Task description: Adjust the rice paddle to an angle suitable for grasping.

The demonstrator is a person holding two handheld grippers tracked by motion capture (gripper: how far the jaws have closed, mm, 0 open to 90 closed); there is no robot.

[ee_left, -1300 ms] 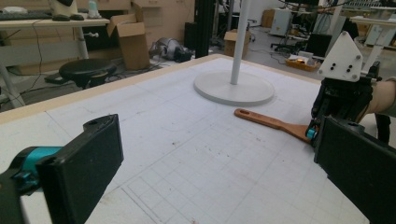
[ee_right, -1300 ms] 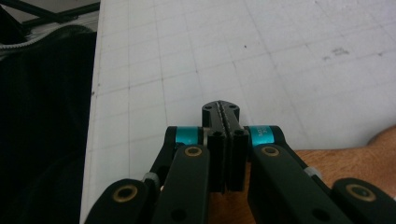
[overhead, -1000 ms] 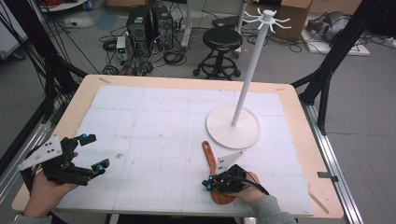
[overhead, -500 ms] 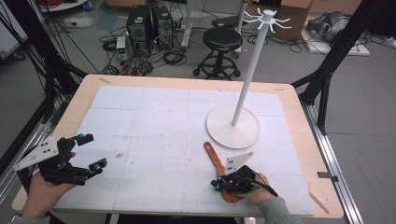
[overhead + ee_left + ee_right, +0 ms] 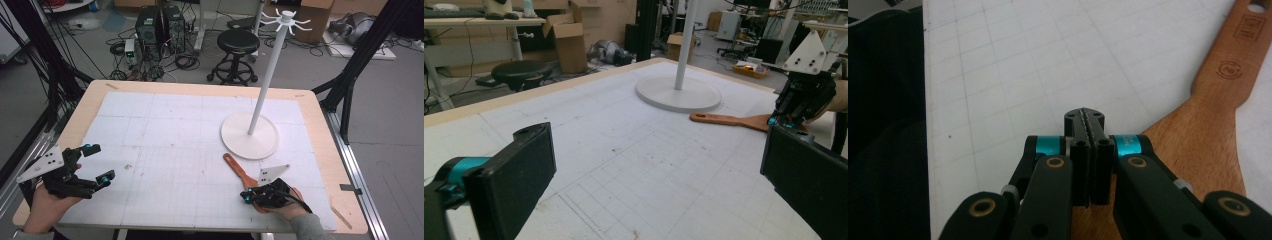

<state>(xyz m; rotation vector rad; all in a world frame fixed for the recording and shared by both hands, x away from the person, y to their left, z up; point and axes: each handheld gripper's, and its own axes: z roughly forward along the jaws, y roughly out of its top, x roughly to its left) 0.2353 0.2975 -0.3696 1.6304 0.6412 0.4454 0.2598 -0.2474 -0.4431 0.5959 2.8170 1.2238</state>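
A wooden spatula (image 5: 234, 166) lies on the white mat at the front right, its handle pointing toward the white stand (image 5: 250, 136). My right gripper (image 5: 246, 196) hovers over the spatula's blade, jaws pressed together with nothing between them. Its own view shows the right gripper (image 5: 1084, 119) shut above the mat, with the spatula (image 5: 1208, 130) just beside and under it. At the front left my left gripper (image 5: 100, 162) is held open and empty. Across the left gripper (image 5: 659, 175) I see the spatula (image 5: 724, 120) and the right gripper (image 5: 781, 120).
The stand's round base (image 5: 676, 95) and tall pole occupy the right middle of the mat, with hooks at the top. The wooden table edge (image 5: 345, 215) runs close to my right hand. Beyond the table are a stool (image 5: 239, 42) and cables.
My right gripper has slid to the right along the front of the table, staying shut over the spatula's blade. The left gripper has kept still and open.
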